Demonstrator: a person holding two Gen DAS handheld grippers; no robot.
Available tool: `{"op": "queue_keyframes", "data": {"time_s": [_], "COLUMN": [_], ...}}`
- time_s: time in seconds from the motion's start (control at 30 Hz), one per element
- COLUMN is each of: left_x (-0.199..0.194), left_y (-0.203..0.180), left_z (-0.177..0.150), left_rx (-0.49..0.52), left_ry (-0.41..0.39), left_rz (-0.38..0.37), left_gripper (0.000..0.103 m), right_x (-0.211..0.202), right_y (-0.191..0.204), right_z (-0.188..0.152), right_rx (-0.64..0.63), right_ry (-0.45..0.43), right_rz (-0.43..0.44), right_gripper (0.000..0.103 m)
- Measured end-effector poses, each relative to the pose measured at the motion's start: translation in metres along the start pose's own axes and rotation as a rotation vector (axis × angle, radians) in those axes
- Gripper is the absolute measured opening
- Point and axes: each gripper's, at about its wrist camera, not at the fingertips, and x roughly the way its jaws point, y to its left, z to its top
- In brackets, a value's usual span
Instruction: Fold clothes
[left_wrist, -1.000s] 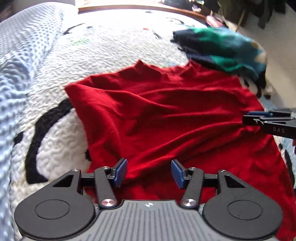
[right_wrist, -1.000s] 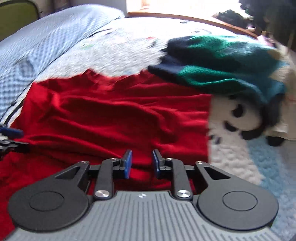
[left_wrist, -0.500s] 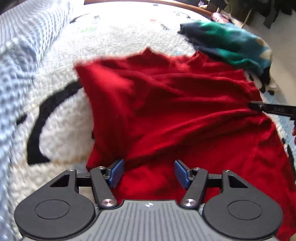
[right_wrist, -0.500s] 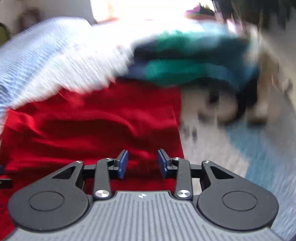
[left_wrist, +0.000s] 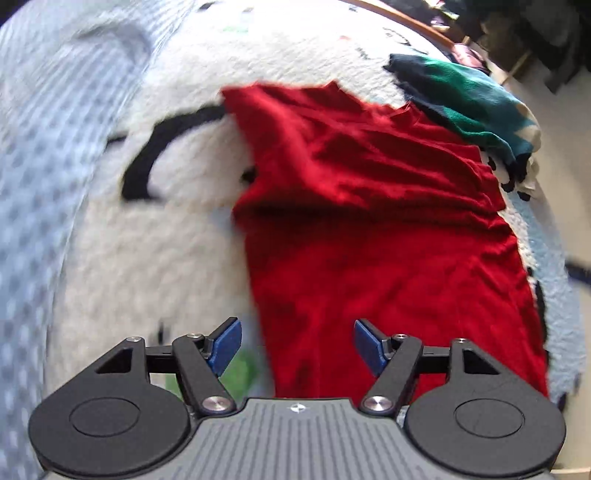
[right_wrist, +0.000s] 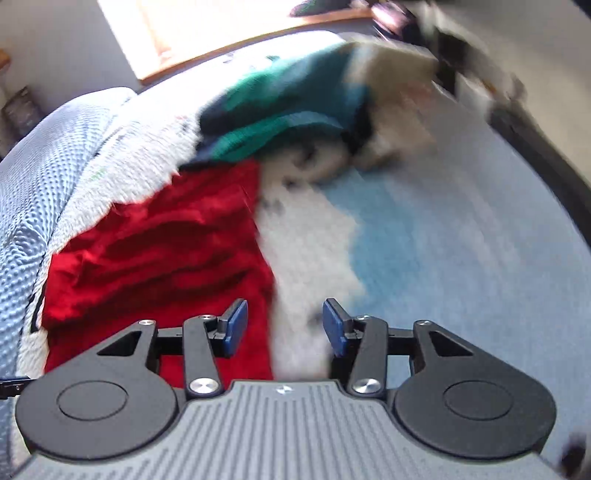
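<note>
Both my hands have swung outward off the red garment (left_wrist: 369, 206); my left gripper (left_wrist: 297, 347) and right gripper (right_wrist: 282, 326) are opening, empty. It lies rumpled on the quilt (left_wrist: 155, 258), folding barely begun.

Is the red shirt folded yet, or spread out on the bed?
Spread out, not folded: the red shirt lies open and wrinkled in one layer across the quilt, its edges showing.

Black left gripper with blue pads (left_wrist: 297, 345), low in the frame, jaws opening, nothing gripped; black right gripper (right_wrist: 284, 328), bottom centre, jaws also opening, empty
</note>
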Motion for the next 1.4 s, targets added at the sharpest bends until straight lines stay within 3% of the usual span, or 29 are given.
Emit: {"op": "queue_keyframes", "data": {"time_s": [0.2, 0.3, 0.4, 0.53, 0.87, 1.13, 1.3, 1.4], "left_x": [-0.01, -0.008, -0.005, -0.009, -0.022, -0.021, -0.022, -0.024], "left_y": [0.024, 0.035, 0.05, 0.059, 0.05, 0.044, 0.045, 0.047], "left_z": [-0.046, -0.067, -0.09, -0.116, -0.14, -0.147, -0.148, -0.149], "left_rx": [-0.081, -0.145, -0.302, -0.403, -0.404, -0.331, -0.369, -0.357], "left_ry": [0.102, 0.181, 0.27, 0.255, 0.173, 0.233, 0.239, 0.233], "left_rz": [-0.092, -0.135, -0.217, -0.233, -0.228, -0.221, -0.211, -0.196], "left_gripper": [0.071, 0.071, 0.071, 0.07, 0.069, 0.069, 0.069, 0.06], "right_x": [-0.028, -0.031, -0.03, -0.024, -0.018, -0.013, -0.012, -0.01], "right_y": [-0.041, -0.05, -0.059, -0.065, -0.077, -0.088, -0.093, -0.089], "right_z": [-0.072, -0.099, -0.113, -0.124, -0.129, -0.132, -0.131, -0.13], "right_rx": [0.215, 0.221, 0.227, 0.209, 0.183, 0.282, 0.298, 0.279], "right_ry": [0.152, 0.212, 0.284, 0.35, 0.405, 0.416, 0.441, 0.465], "right_rz": [0.054, 0.06, 0.094, 0.11, 0.186, 0.251, 0.265, 0.273], "right_gripper": [0.047, 0.048, 0.046, 0.04, 0.038, 0.04, 0.038, 0.038]}}
